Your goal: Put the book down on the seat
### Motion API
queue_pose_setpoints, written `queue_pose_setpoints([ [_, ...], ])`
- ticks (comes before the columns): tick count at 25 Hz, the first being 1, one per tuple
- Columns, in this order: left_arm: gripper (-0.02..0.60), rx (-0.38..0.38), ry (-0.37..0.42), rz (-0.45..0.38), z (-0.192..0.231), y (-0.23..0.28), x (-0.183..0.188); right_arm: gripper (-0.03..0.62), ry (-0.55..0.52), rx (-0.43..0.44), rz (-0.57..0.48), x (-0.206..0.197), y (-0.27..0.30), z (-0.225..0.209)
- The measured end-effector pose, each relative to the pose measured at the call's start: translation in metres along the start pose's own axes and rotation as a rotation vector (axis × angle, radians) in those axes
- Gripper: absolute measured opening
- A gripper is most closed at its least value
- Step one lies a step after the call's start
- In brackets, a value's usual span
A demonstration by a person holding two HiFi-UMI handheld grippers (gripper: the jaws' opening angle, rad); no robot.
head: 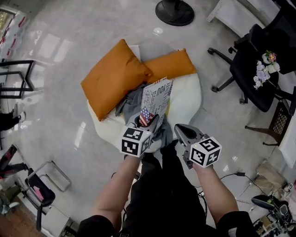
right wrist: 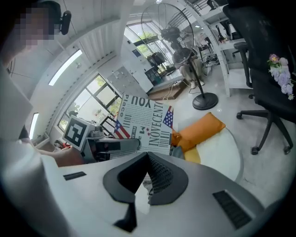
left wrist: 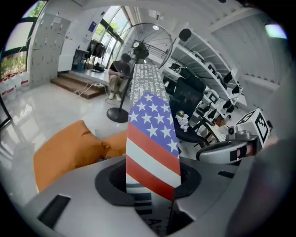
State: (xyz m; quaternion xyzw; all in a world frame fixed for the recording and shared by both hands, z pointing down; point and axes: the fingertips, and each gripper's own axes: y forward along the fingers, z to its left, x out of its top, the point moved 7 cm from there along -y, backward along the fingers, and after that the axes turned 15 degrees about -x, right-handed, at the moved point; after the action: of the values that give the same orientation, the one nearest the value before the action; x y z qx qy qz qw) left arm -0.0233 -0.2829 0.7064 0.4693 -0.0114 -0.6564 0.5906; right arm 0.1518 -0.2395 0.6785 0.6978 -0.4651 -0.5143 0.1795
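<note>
My left gripper (head: pixel 149 121) clamps the book (head: pixel 156 95) by its lower edge so it stands upright over the seat (head: pixel 187 102) — my right gripper (head: pixel 179 128), jaws together and empty, hangs alongside.

I am standing in what looks like an open office. At the right of the head view a black swivel chair (head: pixel 249 65) on castors is standing near a white desk (head: pixel 231 11). In the upper right of the left gripper view, rows of white desks (left wrist: pixel 208 55) are running away. A pedestal fan (left wrist: pixel 150 46) is standing on the glossy pale floor (head: pixel 55 46). Tall windows (right wrist: pixel 88 106) are shining at the left of the right gripper view, and a round white seat (head: pixel 189 99) is lying mid-floor.
</note>
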Motion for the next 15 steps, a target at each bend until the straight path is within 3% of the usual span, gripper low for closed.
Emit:
queue_pose_setpoints([
  [8, 0.158, -0.017, -0.122, 0.097, 0.061, 0.072, -0.054, 0.015, 0.027, -0.021, 0.040, -0.030, 0.053, -0.046],
  [15, 0.159, -0.032, -0.198, 0.175, 0.089, 0.128, -0.098, 0.014, 0.080, -0.040, 0.066, -0.068, 0.073, -0.075],
])
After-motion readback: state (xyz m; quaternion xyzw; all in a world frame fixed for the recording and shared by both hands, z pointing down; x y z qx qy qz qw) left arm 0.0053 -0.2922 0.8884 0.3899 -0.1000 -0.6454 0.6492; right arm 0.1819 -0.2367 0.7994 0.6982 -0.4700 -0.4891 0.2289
